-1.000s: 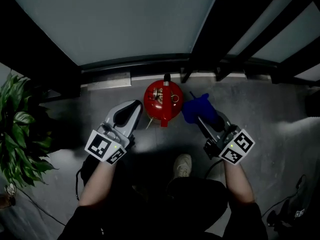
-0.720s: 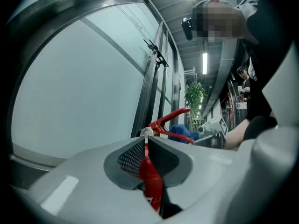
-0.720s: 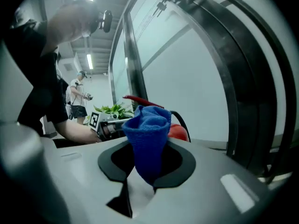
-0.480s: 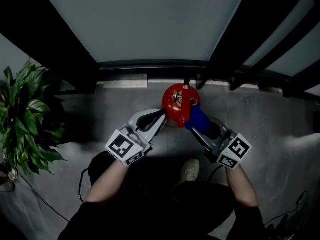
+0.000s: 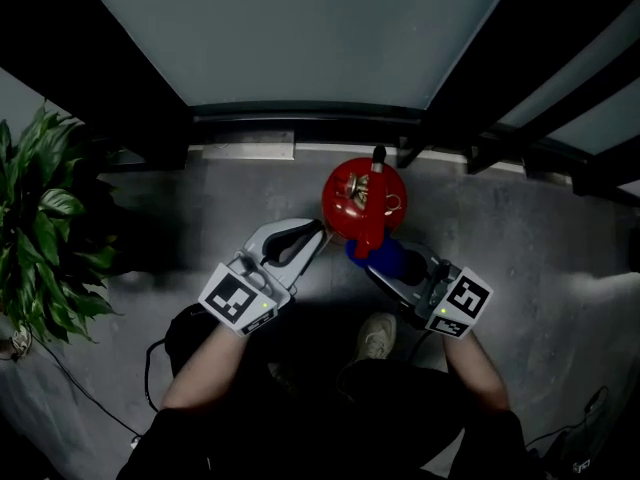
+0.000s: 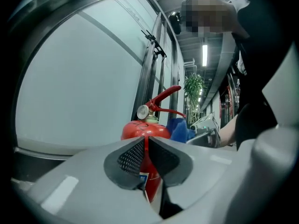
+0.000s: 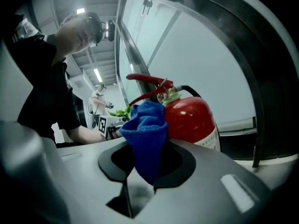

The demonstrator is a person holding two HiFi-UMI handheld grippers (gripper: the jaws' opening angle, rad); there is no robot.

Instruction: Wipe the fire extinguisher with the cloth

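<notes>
**Two tools at a red fire extinguisher, cloth in the right one**

Far to the left of the fire extinguisher (image 5: 352,200), a leafy green plant (image 5: 45,238) stands at the edge of the grey concrete floor (image 5: 200,208). The extinguisher itself stands upright on that floor, close in front of a large glass panel (image 5: 300,38) in a dark frame.

The left tool (image 5: 318,230) points at the extinguisher's left side, with its tips just beside the red body; whether they touch it cannot be told. In the left gripper view its two black pads are pressed almost together, with only a thin slit between them. Nothing is held there, and the red cylinder shows through the slit from behind.

On top of the extinguisher sit a round pressure gauge (image 6: 142,112) and a red lever handle (image 6: 166,94). A black hose (image 7: 194,90) curves over its far side.

On the extinguisher's right side, low and toward the person, lies the blue cloth (image 5: 385,258). The right tool (image 7: 147,160) pinches it. Its jaws are closed on the lower folds, and the bunched top of the cloth stands up out of them against the red body.

Below the extinguisher in the head view, between the person's two forearms, a light-coloured shoe (image 5: 375,340) rests on the floor.
</notes>
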